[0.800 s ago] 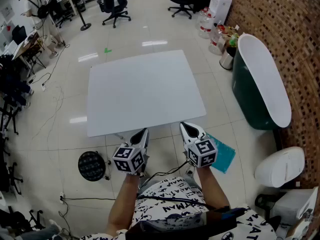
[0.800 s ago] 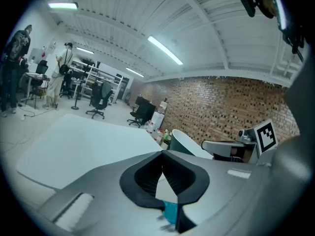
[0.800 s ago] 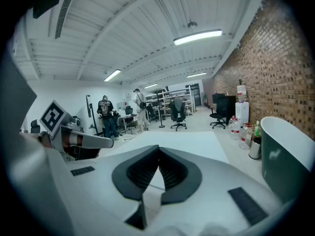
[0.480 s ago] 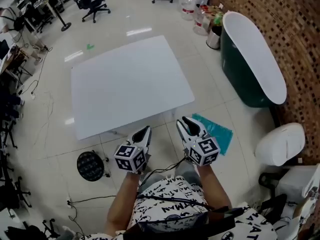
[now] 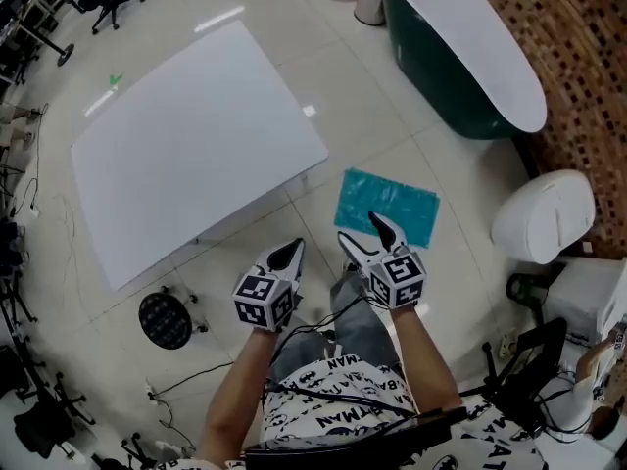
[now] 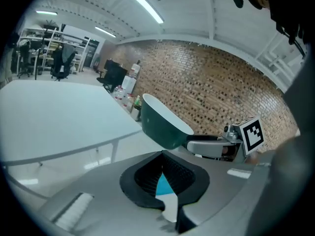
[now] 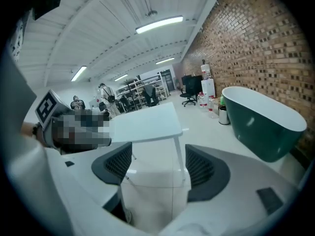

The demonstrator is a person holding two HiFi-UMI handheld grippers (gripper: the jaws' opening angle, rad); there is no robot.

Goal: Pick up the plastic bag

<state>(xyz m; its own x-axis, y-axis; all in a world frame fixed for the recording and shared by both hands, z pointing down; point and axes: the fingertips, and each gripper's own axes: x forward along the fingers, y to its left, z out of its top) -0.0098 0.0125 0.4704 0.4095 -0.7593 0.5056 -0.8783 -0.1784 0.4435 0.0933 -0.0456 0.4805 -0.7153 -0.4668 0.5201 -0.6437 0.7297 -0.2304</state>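
Teal plastic bag flat on the floor, both grippers short of it

The plastic bag [image 5: 387, 206] lay as a whole rectangle on the pale tiled floor [image 5: 294, 57], where 0.8 s earlier it had only peeked out from behind the right gripper [image 5: 361, 231], whose jaws stood wide apart with nothing between them. That gripper's tip now overlapped the bag's near edge at 6 o'clock in the head view, with contact unclear. The left gripper [image 5: 292, 253], at 8 o'clock from the bag, had its pads closed together on nothing. The white worktop [image 5: 186, 145] had slid to 10 o'clock. The dark green tub [image 5: 460, 57] sat at 1 o'clock, its contents impossible to make out.
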